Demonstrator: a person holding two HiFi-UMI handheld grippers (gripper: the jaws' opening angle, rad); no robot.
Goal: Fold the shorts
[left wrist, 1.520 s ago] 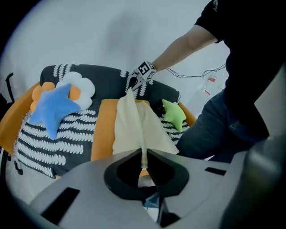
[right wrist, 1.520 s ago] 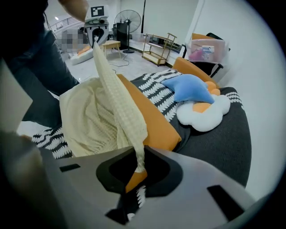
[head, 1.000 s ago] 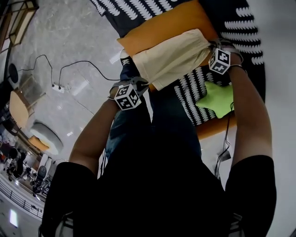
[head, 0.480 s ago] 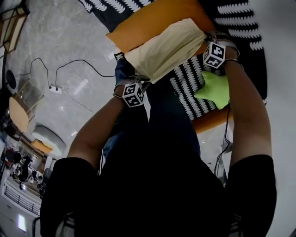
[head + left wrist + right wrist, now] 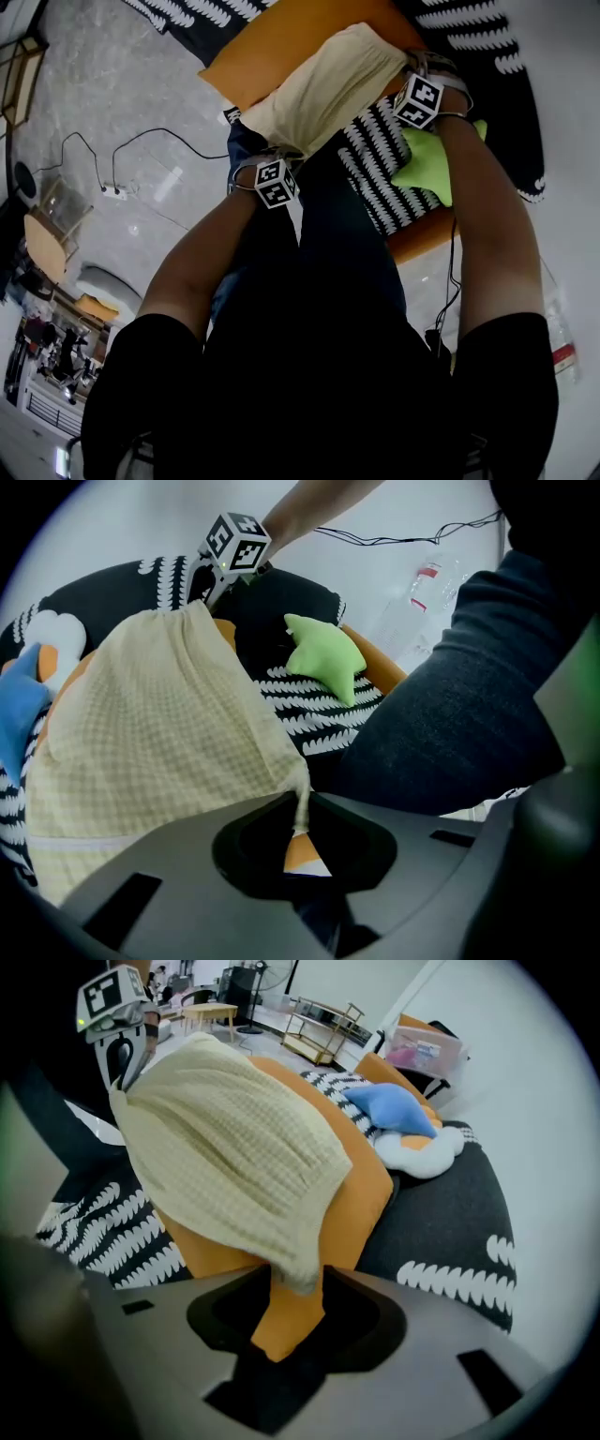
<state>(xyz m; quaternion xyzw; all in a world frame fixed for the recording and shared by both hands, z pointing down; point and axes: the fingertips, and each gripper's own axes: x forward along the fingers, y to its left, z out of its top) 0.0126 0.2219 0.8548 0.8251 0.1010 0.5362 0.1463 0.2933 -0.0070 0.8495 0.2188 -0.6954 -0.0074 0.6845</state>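
The pale yellow waffle-knit shorts (image 5: 328, 84) lie folded over an orange cushion (image 5: 281, 42), stretched between my two grippers. My left gripper (image 5: 281, 157) is shut on the near corner of the shorts (image 5: 159, 733), and a thin tail of cloth runs down into its jaws (image 5: 298, 827). My right gripper (image 5: 409, 73) holds the far end. In the right gripper view its jaws (image 5: 295, 1283) are opening, and the hem corner of the shorts (image 5: 225, 1157) hangs loosely between them over the cushion (image 5: 361, 1194).
A green star-shaped cushion (image 5: 427, 159) lies beside the right arm on a black-and-white patterned blanket (image 5: 375, 178). A blue plush (image 5: 389, 1110) and a white one sit further along. The person's jeans-clad legs (image 5: 328, 244) fill the foreground. A cable (image 5: 141, 141) lies on the floor.
Both grippers have shifted with the shorts, the left one dropping closer to the cushion's edge. The cloth has settled lower onto the orange cushion.
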